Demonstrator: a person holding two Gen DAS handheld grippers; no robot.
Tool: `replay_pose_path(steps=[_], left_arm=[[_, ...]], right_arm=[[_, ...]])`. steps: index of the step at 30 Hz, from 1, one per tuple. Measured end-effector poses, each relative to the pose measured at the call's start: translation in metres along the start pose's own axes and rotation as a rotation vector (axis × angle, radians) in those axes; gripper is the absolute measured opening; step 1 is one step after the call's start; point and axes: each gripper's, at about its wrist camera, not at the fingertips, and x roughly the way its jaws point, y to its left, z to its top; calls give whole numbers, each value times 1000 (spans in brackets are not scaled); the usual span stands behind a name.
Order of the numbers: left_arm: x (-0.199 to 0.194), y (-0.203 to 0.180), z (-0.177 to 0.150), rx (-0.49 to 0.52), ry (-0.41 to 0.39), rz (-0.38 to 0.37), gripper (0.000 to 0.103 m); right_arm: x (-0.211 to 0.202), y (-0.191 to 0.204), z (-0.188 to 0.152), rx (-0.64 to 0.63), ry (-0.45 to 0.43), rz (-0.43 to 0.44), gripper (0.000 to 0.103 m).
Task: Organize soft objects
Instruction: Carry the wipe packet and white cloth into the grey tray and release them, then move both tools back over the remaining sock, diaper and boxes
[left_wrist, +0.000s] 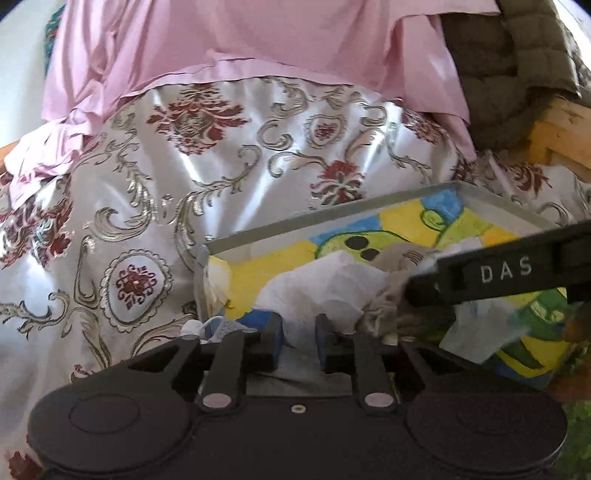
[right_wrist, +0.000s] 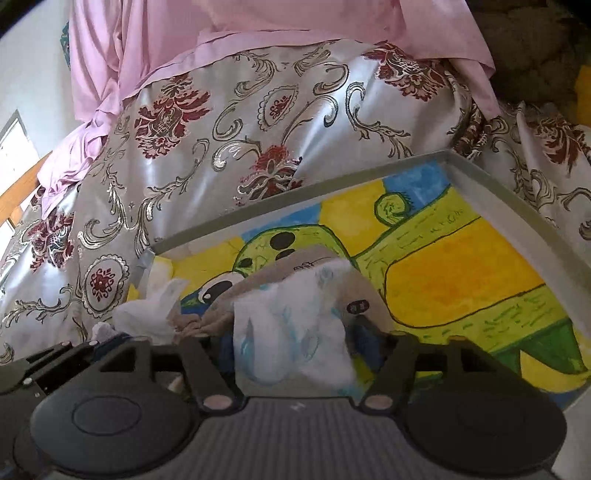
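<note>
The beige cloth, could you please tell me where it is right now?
In the right wrist view, the beige cloth lies inside the painted tray, at its left end, tucked behind the white cloth in the right gripper.

We see a crumpled white cloth (left_wrist: 317, 291) beside a beige cloth (left_wrist: 397, 258), and a blue-marked white cloth (right_wrist: 291, 332), all in the tray (right_wrist: 491, 184).

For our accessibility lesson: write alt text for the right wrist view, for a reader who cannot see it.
The right tongs hold a white cloth over a grey tray lined with a yellow, green and blue drawing. More crumpled white and beige cloths lie at the tray's left end. The tray sits on a satin bedspread with red floral patterns, a pink sheet beyond.
</note>
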Motion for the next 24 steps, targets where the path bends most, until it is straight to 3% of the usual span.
replay_pose_path(steps=[1,6,8,15,24], left_arm=[[-3,-1,1,3,-3,-2,29],[-20,2,0,-19,-24,-9,62],[-31,4,0,-37,-36,-5,71],[-76,7,-2,-81,-59,-4,84],[-158,4,-8,-108,-99,-20,91]], right_arm=[[-3,0,0,1,-3,-4,87],[-23,-8,1,55,-10,53,90],[-37,-12,2,68,-27,80,92],[-106,-19,-10,56,-99,109,101],[-195,-5,-60,-3,-171,59,103]])
